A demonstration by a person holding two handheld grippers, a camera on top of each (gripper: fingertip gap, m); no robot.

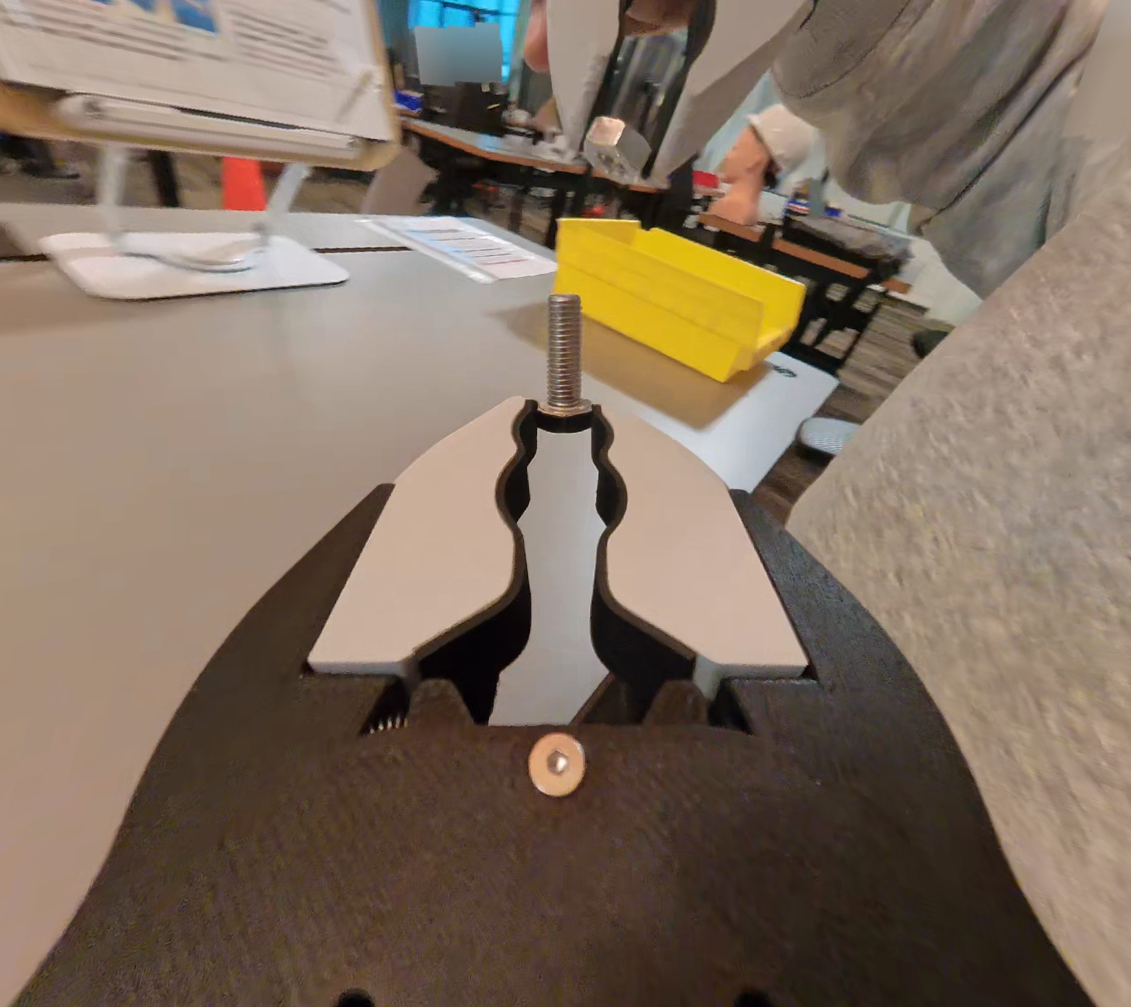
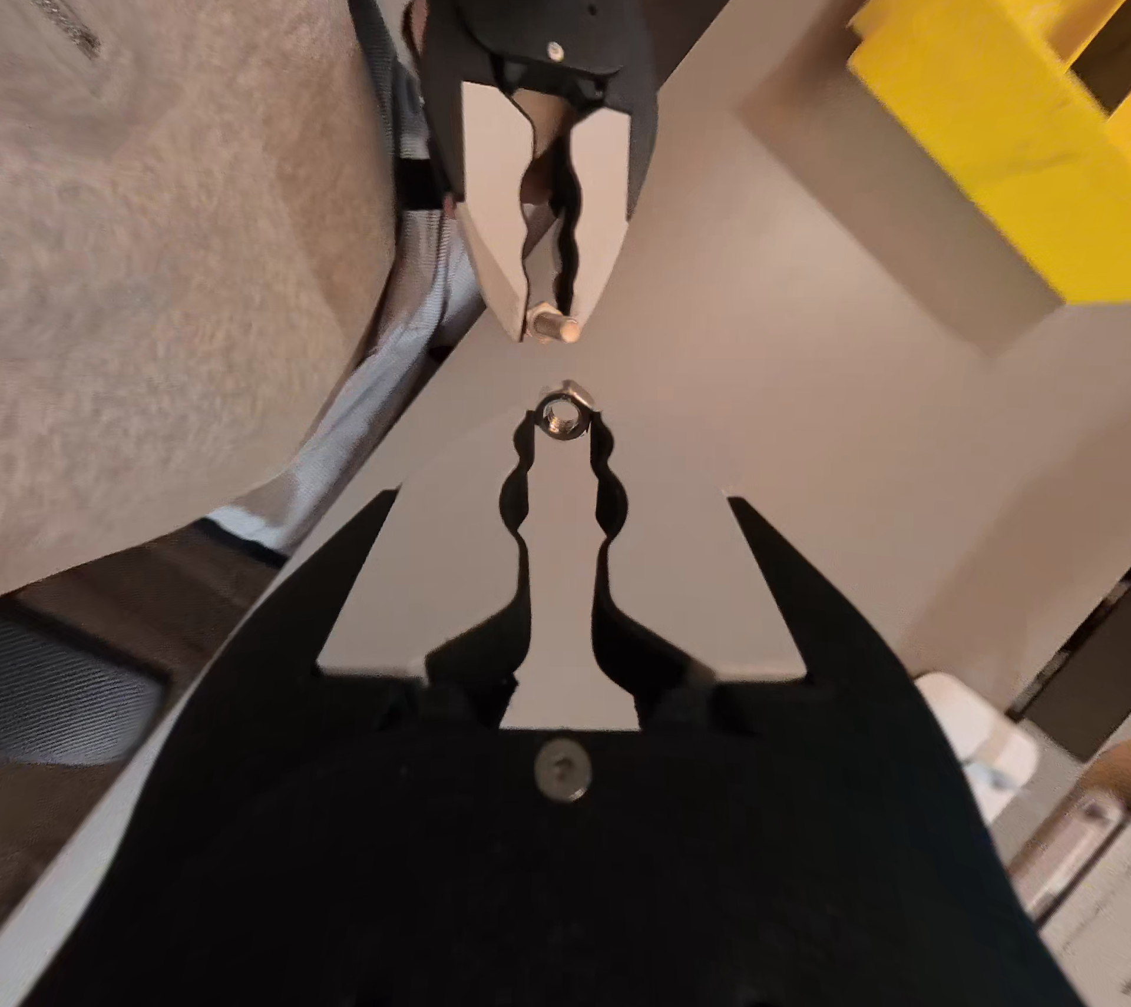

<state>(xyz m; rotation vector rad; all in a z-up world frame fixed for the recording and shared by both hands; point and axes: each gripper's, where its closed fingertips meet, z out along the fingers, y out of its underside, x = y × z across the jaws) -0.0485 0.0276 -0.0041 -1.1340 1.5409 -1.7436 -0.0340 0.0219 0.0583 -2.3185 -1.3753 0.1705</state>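
My left gripper is shut on the head of a steel bolt, whose threaded shank stands upright above the tips. My right gripper is shut on a steel hex nut, with the nut's hole facing the camera. In the left wrist view the right gripper hangs above the bolt, tips down, with the nut between them. In the right wrist view the left gripper points toward me with the bolt in its tips. Nut and bolt are close but apart.
A yellow plastic bin stands on the grey table, to the right beyond the bolt; it also shows in the right wrist view. A poster board on a white stand is at the back left. A grey sleeve fills the right side.
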